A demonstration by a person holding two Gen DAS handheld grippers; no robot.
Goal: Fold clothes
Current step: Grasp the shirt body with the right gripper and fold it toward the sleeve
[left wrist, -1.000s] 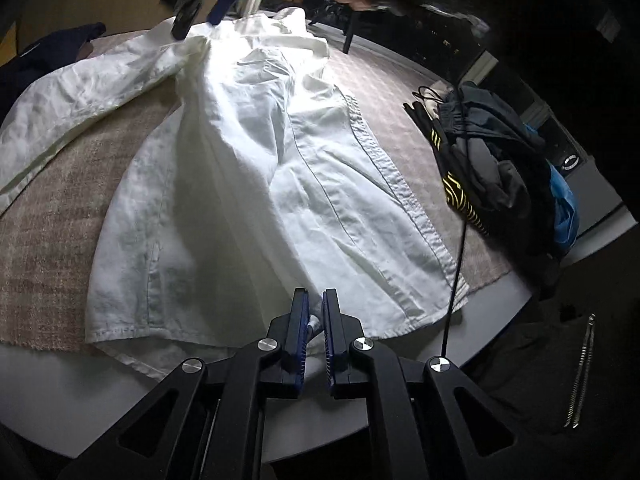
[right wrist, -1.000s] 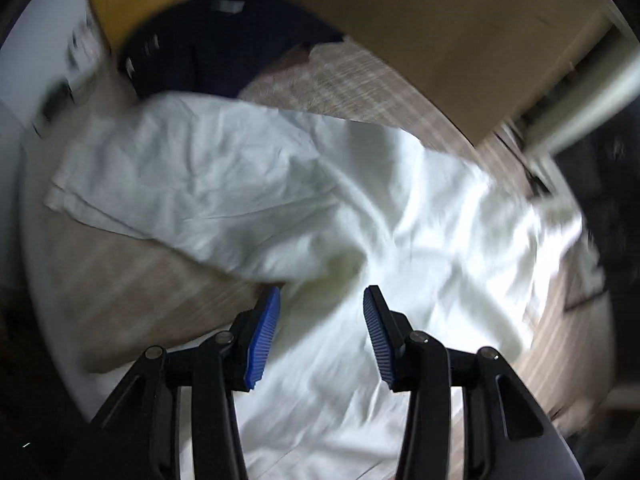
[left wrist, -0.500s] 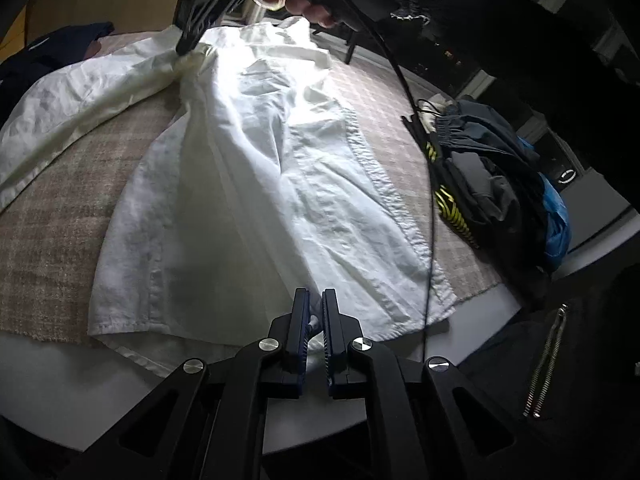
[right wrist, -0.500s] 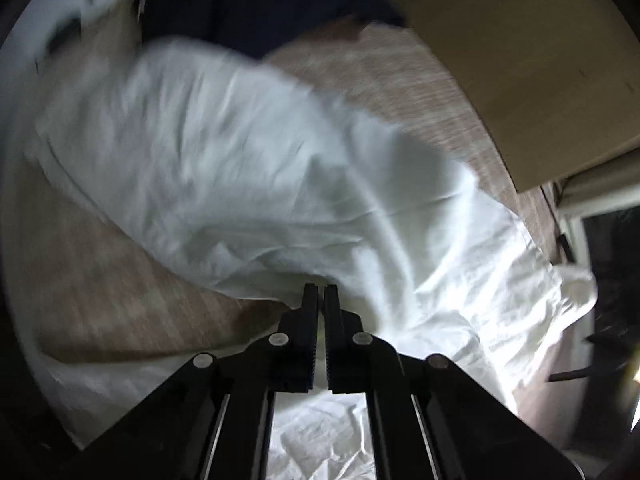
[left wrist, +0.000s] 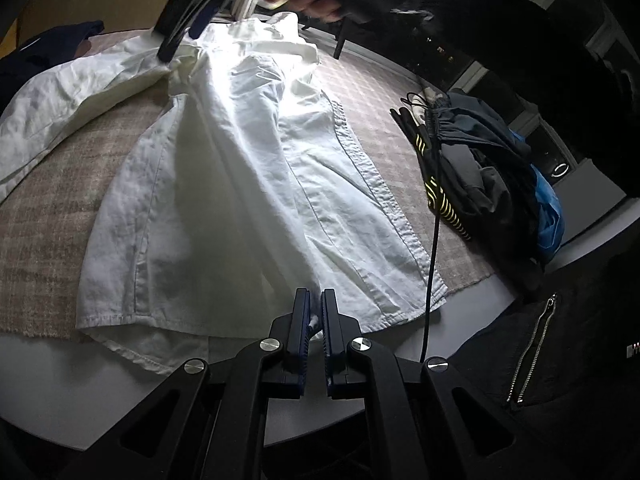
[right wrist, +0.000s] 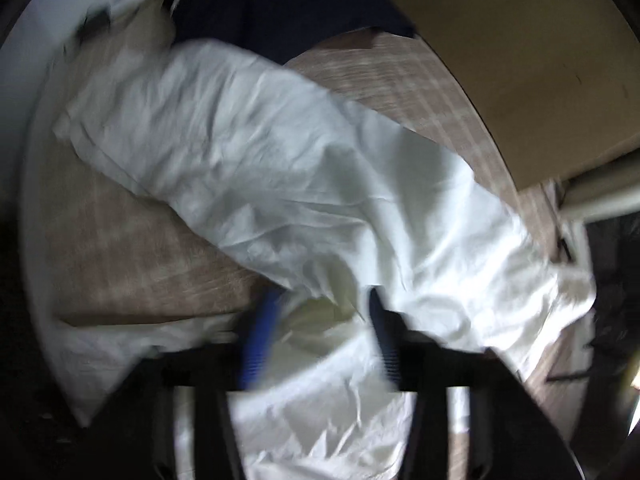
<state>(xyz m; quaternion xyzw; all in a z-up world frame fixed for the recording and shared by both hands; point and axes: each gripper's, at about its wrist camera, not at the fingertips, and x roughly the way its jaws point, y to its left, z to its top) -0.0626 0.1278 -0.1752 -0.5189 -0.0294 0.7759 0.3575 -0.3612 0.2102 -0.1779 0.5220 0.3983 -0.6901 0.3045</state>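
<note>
A white button-up shirt (left wrist: 240, 184) lies lengthwise on a plaid cloth (left wrist: 52, 208) over a round table. My left gripper (left wrist: 315, 320) is shut on the shirt's hem at the near edge. In the left wrist view my right gripper (left wrist: 180, 32) is at the far end by the shoulder and sleeve. In the blurred right wrist view the right gripper (right wrist: 320, 312) has its blue pads apart over the crumpled armpit fabric, with the sleeve (right wrist: 224, 152) stretching away to the upper left.
A pile of dark clothes (left wrist: 480, 176) with yellow stripes and a blue piece lies at the table's right. A dark navy garment (right wrist: 280, 4) lies at the far end. A black cable (left wrist: 434, 236) hangs over the shirt's right edge.
The right gripper was open a second ago, closed on the shirt near the shoulder half a second ago, and now has its pads apart again. The left gripper kept its hold on the hem.
</note>
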